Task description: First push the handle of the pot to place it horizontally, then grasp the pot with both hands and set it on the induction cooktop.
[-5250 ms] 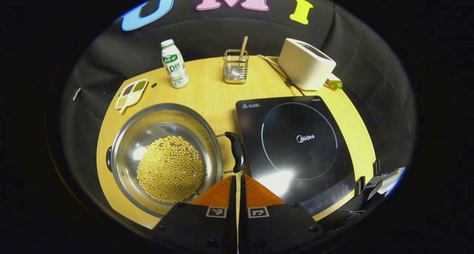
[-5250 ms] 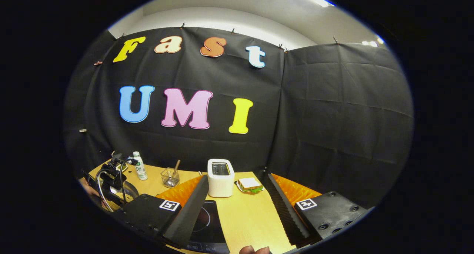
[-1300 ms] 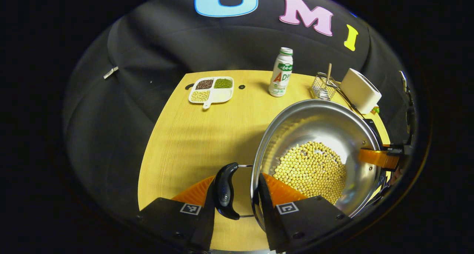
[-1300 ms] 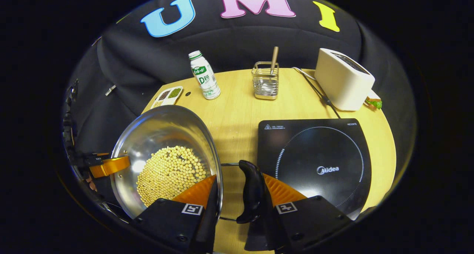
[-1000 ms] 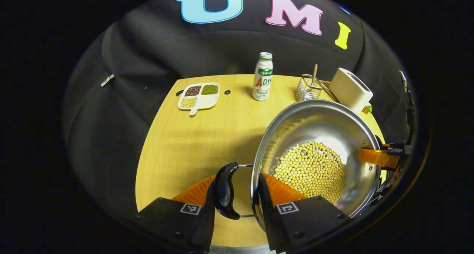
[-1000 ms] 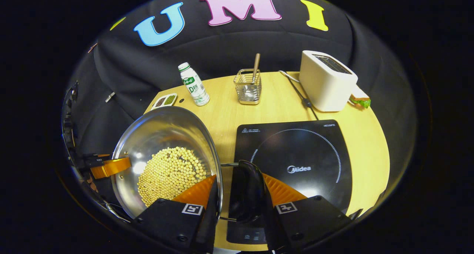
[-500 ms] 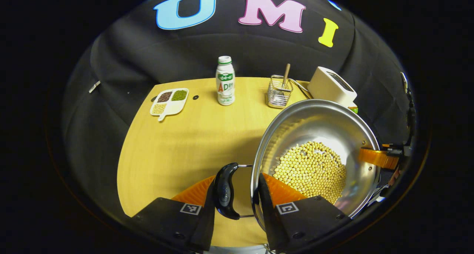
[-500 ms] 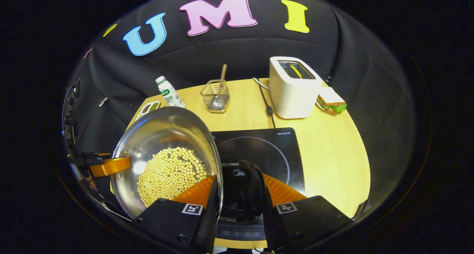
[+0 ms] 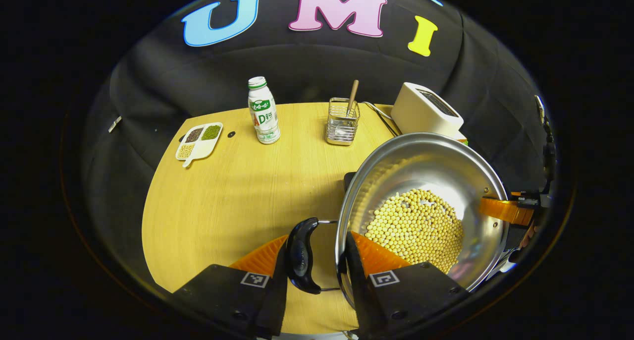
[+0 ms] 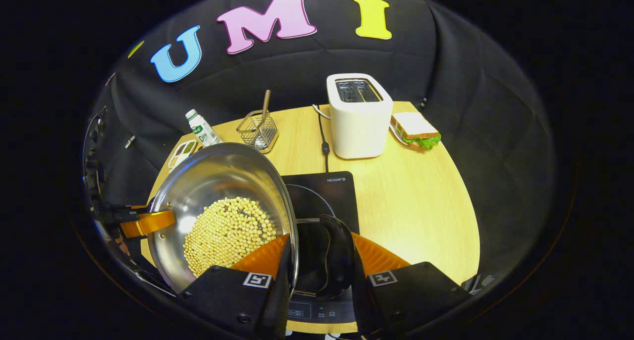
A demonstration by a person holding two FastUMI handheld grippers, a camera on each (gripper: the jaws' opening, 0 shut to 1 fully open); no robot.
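Left gripper view: the left gripper sits at bottom centre, its fingers narrowed around the pot's left handle, one finger outside the black grip, the other against the pot wall. The pot, steel, with a heap of yellow beans inside, fills the lower right of the frame; a corner of the induction cooktop peeks out just left of its rim. Far across the pot, at right edge, one finger of the right gripper shows at the rim. Right gripper view: the right gripper at bottom centre grips the right handle likewise, narrow. The pot lies lower left of frame, partly over the cooktop's black glass, which spreads at centre under the handle. Whether the base touches the glass cannot be told. Judged step: the two-handed carry, pot arriving above the cooktop. Next move calls for centring the pot on the ring, keeping it level so the beans stay put, lowering both sides together, then releasing both handles.
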